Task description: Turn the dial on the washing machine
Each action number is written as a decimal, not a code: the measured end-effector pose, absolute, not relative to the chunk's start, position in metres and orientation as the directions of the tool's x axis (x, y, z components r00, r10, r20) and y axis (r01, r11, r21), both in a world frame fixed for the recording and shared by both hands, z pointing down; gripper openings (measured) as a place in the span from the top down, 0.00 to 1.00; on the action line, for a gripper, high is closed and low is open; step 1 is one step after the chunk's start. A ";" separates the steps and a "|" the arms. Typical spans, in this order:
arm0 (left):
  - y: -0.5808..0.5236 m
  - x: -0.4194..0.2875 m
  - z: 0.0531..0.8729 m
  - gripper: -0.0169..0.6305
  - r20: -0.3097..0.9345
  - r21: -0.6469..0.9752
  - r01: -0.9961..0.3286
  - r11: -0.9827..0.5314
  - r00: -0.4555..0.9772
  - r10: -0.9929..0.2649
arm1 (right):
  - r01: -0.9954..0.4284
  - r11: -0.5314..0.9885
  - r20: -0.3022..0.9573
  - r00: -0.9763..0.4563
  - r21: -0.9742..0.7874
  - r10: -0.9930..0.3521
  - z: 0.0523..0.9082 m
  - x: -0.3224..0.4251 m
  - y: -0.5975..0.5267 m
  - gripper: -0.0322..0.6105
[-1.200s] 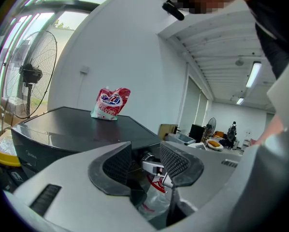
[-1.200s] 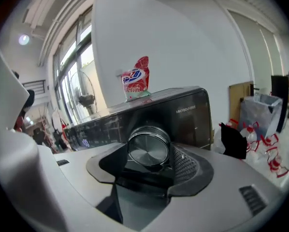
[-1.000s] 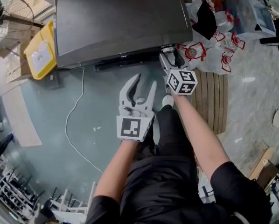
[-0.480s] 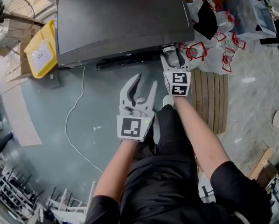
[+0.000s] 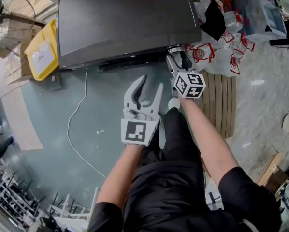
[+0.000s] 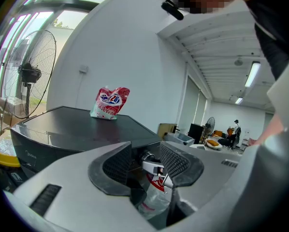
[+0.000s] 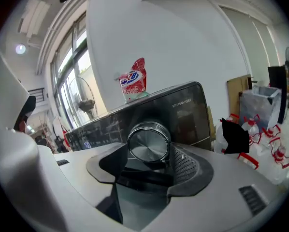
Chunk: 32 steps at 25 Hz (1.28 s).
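Right claw clamps the dial on the washing machine. Grasp complete, but extent of rotation is indeterminable. Left claw hangs open, empty.

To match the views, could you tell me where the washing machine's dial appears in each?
Head view: dial on machine front, right end.
Left gripper view: small, low centre, beyond the left claw.
Right gripper view: centre, gripped in the right claw.
Landmark: red bag atop machine.
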<state>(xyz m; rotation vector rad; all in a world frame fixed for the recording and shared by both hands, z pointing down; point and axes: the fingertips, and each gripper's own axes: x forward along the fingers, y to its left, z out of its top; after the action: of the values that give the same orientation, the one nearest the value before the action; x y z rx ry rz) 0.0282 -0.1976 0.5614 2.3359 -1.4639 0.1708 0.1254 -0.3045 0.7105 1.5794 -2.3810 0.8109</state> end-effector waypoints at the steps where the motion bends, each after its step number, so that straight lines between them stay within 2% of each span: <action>1: -0.197 0.029 0.562 0.72 0.299 0.252 -0.886 -0.388 0.453 -0.840 | -0.884 0.285 0.414 -0.432 -0.371 -0.801 0.710 0.126 -0.304 0.55; 6: -0.198 0.026 0.565 0.72 0.305 0.252 -0.888 -0.384 0.449 -0.840 | -0.871 0.285 0.394 -0.444 -0.400 -0.805 0.711 0.124 -0.304 0.55; 15: -0.197 0.018 0.554 0.72 0.288 0.257 -0.899 -0.354 0.421 -0.860 | -0.886 0.373 0.418 -0.460 -0.276 -0.783 0.700 0.128 -0.298 0.55; 22: -0.179 0.007 0.508 0.74 0.197 0.317 -0.877 -0.361 0.433 -0.879 | -0.849 0.470 0.433 -0.527 -0.240 -0.731 0.610 0.142 -0.262 0.55; 24: -0.163 0.003 0.489 0.75 0.176 0.330 -0.864 -0.379 0.451 -0.875 | -0.836 0.495 0.424 -0.547 -0.236 -0.722 0.576 0.144 -0.244 0.60; 25: -0.155 0.000 0.481 0.76 0.172 0.336 -0.861 -0.382 0.455 -0.874 | -0.832 0.502 0.421 -0.553 -0.235 -0.719 0.560 0.146 -0.234 0.66; 26: -0.146 -0.003 0.473 0.78 0.168 0.344 -0.858 -0.382 0.457 -0.873 | -0.831 0.503 0.419 -0.554 -0.235 -0.719 0.546 0.148 -0.224 0.72; 30: -0.123 -0.011 0.434 0.90 0.118 0.342 -0.846 -0.409 0.470 -0.875 | -0.851 0.476 0.402 -0.525 -0.223 -0.750 0.494 0.165 -0.187 0.86; 32: -0.114 -0.014 0.420 0.91 0.105 0.318 -0.849 -0.421 0.473 -0.875 | -0.859 0.461 0.386 -0.512 -0.224 -0.767 0.474 0.172 -0.172 0.93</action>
<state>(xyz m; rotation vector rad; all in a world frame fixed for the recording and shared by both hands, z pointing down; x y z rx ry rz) -0.0142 -0.1144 0.4195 2.3986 -1.4574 -0.1085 0.1724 -0.1717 0.4742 1.4061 -2.4799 0.5801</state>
